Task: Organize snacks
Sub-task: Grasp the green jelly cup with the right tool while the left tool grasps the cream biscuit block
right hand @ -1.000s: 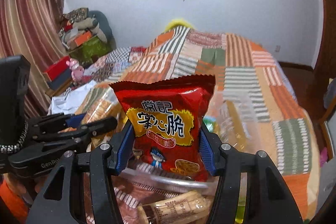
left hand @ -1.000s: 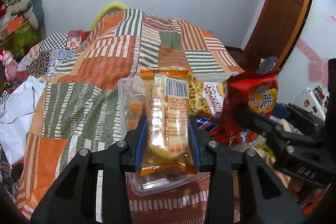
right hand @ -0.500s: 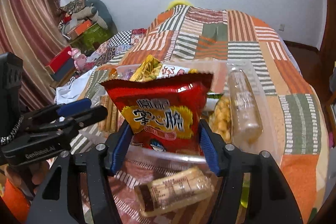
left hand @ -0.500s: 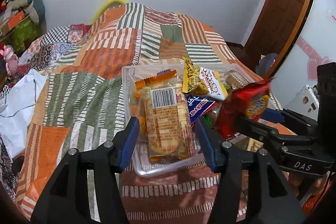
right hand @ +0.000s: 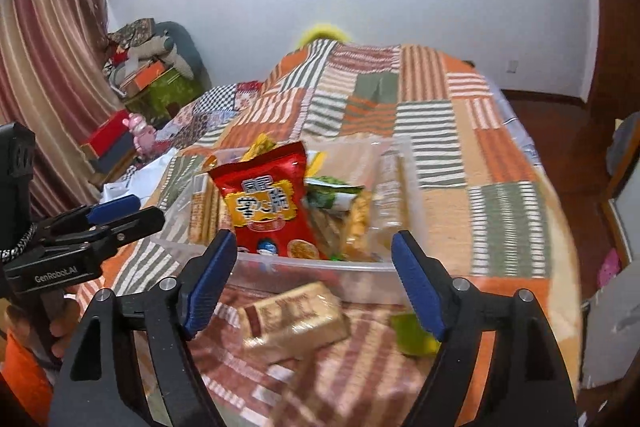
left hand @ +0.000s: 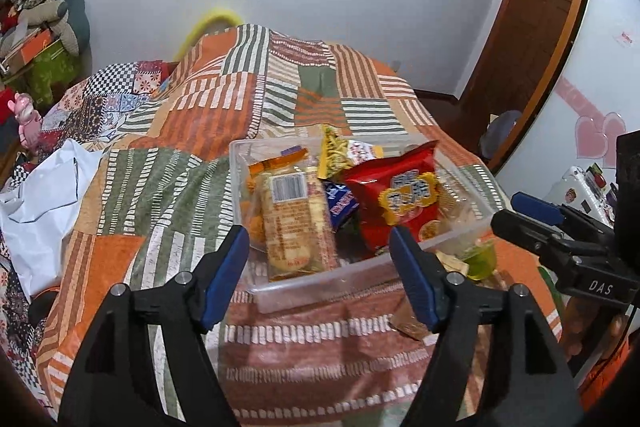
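Snacks, among them a red chip bag (left hand: 400, 195) and an orange-wrapped cake (left hand: 292, 219), lie in a clear tub (left hand: 320, 283) on the patchwork bed (left hand: 168, 195). Left gripper (left hand: 320, 267) and right gripper (right hand: 314, 267) hover near it, jaws opening, nothing between them.

"DAS" stands on the right gripper (left hand: 560, 227); "GenRobot.AI" on the left gripper (right hand: 100, 223); the red bag (right hand: 268, 203) bears Chinese characters.
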Demonstrator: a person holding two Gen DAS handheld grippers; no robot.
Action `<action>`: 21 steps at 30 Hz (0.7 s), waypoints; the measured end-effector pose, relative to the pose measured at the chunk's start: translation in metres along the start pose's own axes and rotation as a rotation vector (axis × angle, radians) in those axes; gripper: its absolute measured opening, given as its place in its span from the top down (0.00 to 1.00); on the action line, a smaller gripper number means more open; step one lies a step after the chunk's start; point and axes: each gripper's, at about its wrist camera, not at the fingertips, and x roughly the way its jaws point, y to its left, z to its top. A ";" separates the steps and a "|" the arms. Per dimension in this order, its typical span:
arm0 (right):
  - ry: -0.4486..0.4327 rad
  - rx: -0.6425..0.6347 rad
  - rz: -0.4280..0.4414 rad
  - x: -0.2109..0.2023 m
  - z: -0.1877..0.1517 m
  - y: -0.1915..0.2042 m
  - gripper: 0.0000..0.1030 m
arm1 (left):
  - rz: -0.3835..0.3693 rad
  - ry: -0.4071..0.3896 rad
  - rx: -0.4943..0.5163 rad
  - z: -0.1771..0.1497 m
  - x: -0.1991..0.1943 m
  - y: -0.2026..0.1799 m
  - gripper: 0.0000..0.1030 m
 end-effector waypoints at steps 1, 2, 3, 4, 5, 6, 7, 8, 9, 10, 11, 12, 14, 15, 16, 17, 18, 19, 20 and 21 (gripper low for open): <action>-0.003 0.000 -0.004 -0.003 0.000 -0.002 0.25 | -0.002 0.000 0.002 -0.001 -0.001 -0.003 0.27; -0.008 0.000 -0.012 -0.007 -0.001 -0.005 0.25 | -0.005 0.000 0.005 -0.001 -0.002 -0.006 0.27; -0.012 -0.001 -0.018 -0.009 -0.002 -0.008 0.25 | -0.009 0.003 0.010 -0.003 -0.004 -0.011 0.25; -0.014 -0.002 -0.025 -0.012 -0.003 -0.011 0.24 | -0.012 0.007 0.015 -0.004 -0.004 -0.014 0.24; -0.015 -0.004 -0.031 -0.013 -0.004 -0.013 0.24 | -0.015 0.013 0.019 -0.006 -0.004 -0.018 0.24; -0.015 -0.006 -0.037 -0.015 -0.006 -0.016 0.24 | -0.021 0.024 0.026 -0.008 -0.003 -0.023 0.23; -0.013 -0.008 -0.043 -0.016 -0.007 -0.018 0.24 | -0.026 0.032 0.031 -0.010 -0.001 -0.025 0.23; -0.011 -0.011 -0.053 -0.017 -0.009 -0.021 0.24 | -0.031 0.041 0.037 -0.012 0.000 -0.029 0.23; -0.007 -0.012 -0.062 -0.018 -0.012 -0.024 0.24 | -0.033 0.048 0.041 -0.014 0.002 -0.032 0.23; -0.004 -0.012 -0.067 -0.018 -0.014 -0.026 0.24 | -0.035 0.058 0.046 -0.017 0.004 -0.036 0.23; 0.001 -0.009 -0.070 -0.018 -0.017 -0.029 0.24 | -0.040 0.070 0.049 -0.020 0.006 -0.040 0.23; 0.007 -0.005 -0.071 -0.018 -0.019 -0.031 0.24 | -0.046 0.082 0.051 -0.023 0.009 -0.043 0.23; 0.022 0.004 -0.074 -0.017 -0.025 -0.037 0.24 | -0.053 0.103 0.056 -0.027 0.014 -0.049 0.23; 0.029 0.008 -0.074 -0.016 -0.028 -0.040 0.24 | -0.056 0.113 0.060 -0.030 0.017 -0.053 0.23; 0.039 0.014 -0.074 -0.014 -0.031 -0.044 0.24 | -0.058 0.121 0.062 -0.032 0.020 -0.055 0.23; 0.046 0.016 -0.073 -0.013 -0.033 -0.046 0.24 | -0.062 0.131 0.064 -0.034 0.023 -0.058 0.23; 0.052 0.019 -0.073 -0.012 -0.035 -0.047 0.24 | -0.067 0.140 0.066 -0.036 0.026 -0.060 0.23; 0.060 0.022 -0.072 -0.010 -0.038 -0.050 0.24 | -0.070 0.152 0.069 -0.038 0.030 -0.063 0.23; 0.069 0.025 -0.070 -0.008 -0.040 -0.052 0.24 | -0.073 0.161 0.072 -0.039 0.033 -0.066 0.23; 0.076 0.026 -0.068 -0.006 -0.042 -0.053 0.24 | -0.076 0.172 0.077 -0.040 0.037 -0.069 0.23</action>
